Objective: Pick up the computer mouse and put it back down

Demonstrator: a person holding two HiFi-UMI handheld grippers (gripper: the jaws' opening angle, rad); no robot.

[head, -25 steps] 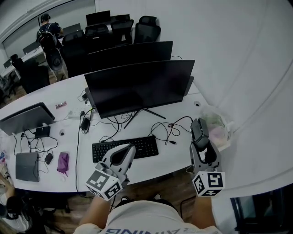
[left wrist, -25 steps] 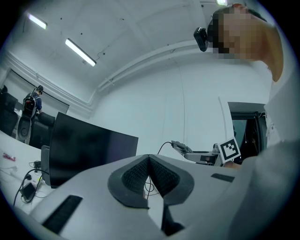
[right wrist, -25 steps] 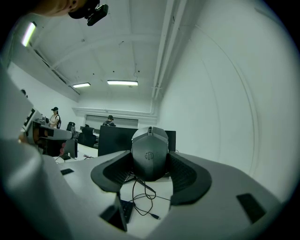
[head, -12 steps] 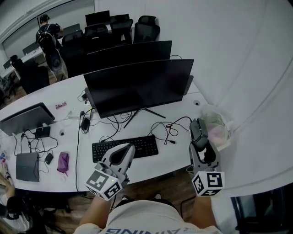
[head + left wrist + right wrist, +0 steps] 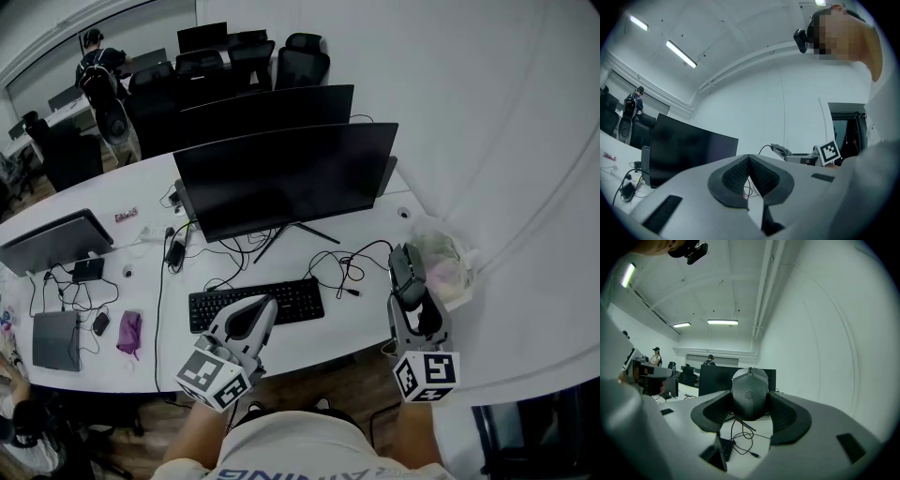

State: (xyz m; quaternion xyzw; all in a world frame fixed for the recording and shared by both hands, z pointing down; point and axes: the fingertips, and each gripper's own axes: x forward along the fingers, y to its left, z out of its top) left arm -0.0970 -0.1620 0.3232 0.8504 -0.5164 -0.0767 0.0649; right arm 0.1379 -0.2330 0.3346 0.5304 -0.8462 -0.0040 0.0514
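Observation:
A dark grey computer mouse [image 5: 750, 393] sits clamped between the pads of my right gripper [image 5: 750, 404], held up off the white desk [image 5: 366, 319]. From the head view the same mouse [image 5: 407, 268] shows at the tip of the right gripper [image 5: 409, 281], over the desk's right end. My left gripper [image 5: 251, 317] hovers above the black keyboard [image 5: 255, 304] near the front edge. Its jaws are pressed together with nothing between them, as the left gripper [image 5: 749, 169] view shows.
Two large black monitors [image 5: 286, 178] stand behind the keyboard, with loose cables [image 5: 342, 262] under them. A clear plastic bag [image 5: 441, 262] lies at the desk's right end. A laptop [image 5: 52, 239], small devices and a purple item [image 5: 128, 333] lie at the left. A person [image 5: 97, 70] stands far back.

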